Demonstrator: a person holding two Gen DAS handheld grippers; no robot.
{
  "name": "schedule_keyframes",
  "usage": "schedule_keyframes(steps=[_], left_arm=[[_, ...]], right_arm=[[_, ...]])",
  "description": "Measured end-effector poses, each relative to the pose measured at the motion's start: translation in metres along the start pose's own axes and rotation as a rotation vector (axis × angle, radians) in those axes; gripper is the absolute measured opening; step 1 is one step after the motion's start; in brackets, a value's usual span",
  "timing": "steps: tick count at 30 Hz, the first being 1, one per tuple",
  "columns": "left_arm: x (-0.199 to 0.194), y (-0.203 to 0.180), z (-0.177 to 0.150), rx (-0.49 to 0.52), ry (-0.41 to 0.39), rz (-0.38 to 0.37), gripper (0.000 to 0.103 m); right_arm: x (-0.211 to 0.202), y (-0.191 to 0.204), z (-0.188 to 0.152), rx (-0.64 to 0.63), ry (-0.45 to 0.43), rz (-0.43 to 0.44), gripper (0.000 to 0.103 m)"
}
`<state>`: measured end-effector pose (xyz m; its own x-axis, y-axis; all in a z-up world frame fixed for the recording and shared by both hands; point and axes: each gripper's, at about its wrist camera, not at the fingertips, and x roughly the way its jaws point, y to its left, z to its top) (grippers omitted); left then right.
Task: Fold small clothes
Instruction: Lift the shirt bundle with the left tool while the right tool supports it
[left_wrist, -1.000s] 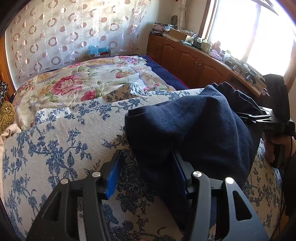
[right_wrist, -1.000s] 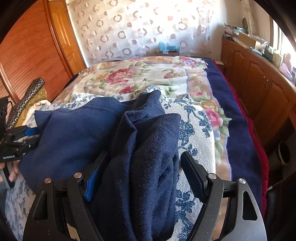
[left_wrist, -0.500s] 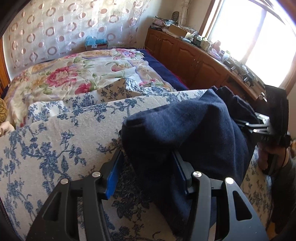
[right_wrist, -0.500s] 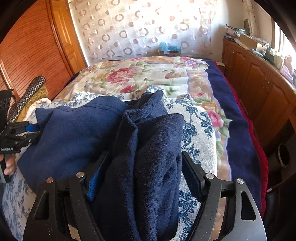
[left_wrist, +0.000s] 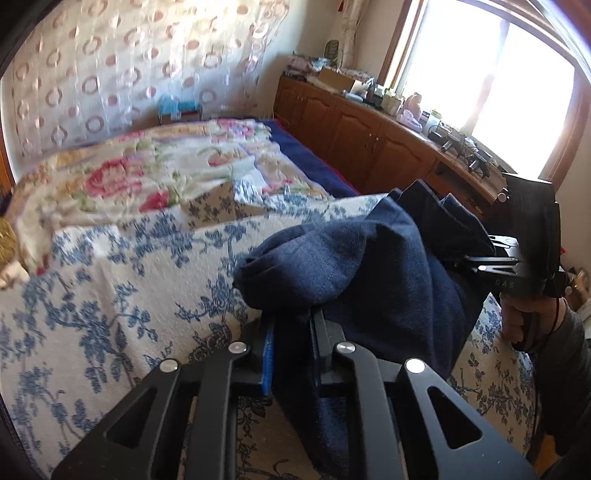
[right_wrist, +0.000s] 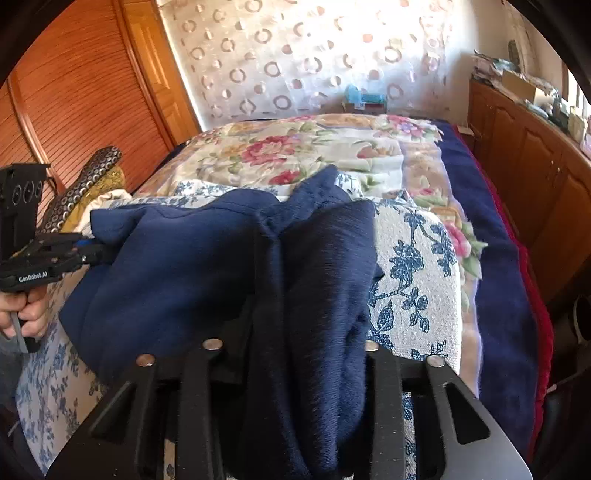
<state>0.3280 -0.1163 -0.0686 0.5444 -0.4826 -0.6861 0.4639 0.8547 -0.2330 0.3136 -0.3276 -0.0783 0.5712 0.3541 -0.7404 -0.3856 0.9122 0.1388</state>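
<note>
A dark navy garment (left_wrist: 369, 273) lies bunched on the blue-flowered white cover (left_wrist: 110, 288) of the bed. My left gripper (left_wrist: 291, 332) is shut on its near left edge, cloth pinched between the blue pads. In the right wrist view the same garment (right_wrist: 192, 266) spreads left, and my right gripper (right_wrist: 310, 354) is shut on a thick folded bundle of it; the fingertips are buried in cloth. Each gripper shows in the other's view: the right one (left_wrist: 480, 264) at the garment's right end, the left one (right_wrist: 96, 253) at its left end.
A floral quilt (left_wrist: 155, 173) covers the bed beyond. Wooden cabinets (left_wrist: 369, 136) with clutter run along the right under the window. A wooden wardrobe (right_wrist: 74, 103) stands left, with a patterned cloth and yellow cushion (right_wrist: 85, 181) beside the bed.
Both grippers have closed on the navy garment; they were open around it before. The cloth has gathered and lifted slightly between them.
</note>
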Motion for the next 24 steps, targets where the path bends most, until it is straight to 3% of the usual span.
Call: schedule_keyframes(steps=[4,13,24], left_arm=[[-0.022,-0.012,0.001,0.035,-0.053,0.011,0.012],[-0.061,-0.017,-0.002,0.05,-0.128,0.016,0.011],[-0.133,0.013,-0.018,0.019,-0.233,0.099,0.011]], right_arm=[[-0.012,0.014,0.0,-0.05,-0.033,-0.049,0.023],[-0.038,0.032,0.006,-0.072,-0.09,-0.066,0.023],[-0.052,0.094,0.036,-0.176,-0.146,-0.037,0.023]])
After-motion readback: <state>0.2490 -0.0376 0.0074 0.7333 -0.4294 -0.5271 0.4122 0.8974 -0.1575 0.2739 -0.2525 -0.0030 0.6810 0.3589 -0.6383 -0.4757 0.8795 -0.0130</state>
